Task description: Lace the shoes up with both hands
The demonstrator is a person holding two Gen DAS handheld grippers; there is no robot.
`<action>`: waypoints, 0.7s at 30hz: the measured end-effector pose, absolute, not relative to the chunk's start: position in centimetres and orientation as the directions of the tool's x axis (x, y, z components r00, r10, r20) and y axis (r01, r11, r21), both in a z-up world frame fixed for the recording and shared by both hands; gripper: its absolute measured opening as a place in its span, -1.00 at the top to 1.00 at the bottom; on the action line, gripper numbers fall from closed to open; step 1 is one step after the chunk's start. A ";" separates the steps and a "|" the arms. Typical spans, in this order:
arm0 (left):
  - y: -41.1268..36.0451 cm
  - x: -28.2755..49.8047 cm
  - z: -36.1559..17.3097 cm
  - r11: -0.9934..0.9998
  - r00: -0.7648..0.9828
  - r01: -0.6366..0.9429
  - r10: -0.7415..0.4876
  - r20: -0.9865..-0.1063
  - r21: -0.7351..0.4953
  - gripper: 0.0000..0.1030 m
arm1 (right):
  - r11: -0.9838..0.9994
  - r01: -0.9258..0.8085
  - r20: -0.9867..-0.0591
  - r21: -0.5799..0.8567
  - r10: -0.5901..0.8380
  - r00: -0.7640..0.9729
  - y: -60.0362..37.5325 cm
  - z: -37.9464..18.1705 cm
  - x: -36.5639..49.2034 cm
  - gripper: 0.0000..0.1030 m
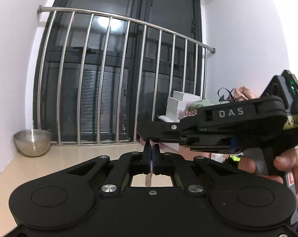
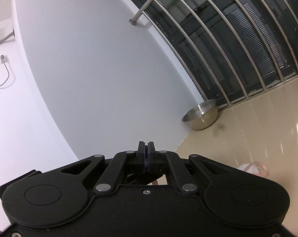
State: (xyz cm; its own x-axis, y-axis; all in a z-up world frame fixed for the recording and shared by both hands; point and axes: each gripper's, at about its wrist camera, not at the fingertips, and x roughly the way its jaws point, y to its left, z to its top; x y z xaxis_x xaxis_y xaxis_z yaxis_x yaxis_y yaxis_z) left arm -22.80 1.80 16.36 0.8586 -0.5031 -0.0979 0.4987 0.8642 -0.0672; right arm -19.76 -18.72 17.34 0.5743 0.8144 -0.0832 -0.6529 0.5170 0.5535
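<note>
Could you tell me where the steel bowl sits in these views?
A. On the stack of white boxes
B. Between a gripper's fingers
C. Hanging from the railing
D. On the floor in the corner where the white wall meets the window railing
D: the steel bowl rests on the beige floor beside the white wall, at the foot of the railing.

A black right gripper (image 2: 146, 148) fills the foreground, its jaws closed together. Beyond it stand a white wall (image 2: 79, 59), a steel bowl (image 2: 201, 116) on a glossy beige floor (image 2: 247, 138), and a metal railing (image 2: 218, 39).
</note>
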 end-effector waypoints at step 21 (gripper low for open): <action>8.9 -16.9 18.3 0.941 0.947 0.301 -0.276 -0.166 0.154 0.99 | 0.897 -0.441 -0.530 -0.031 0.360 0.768 -11.9 6.8 -15.3 0.27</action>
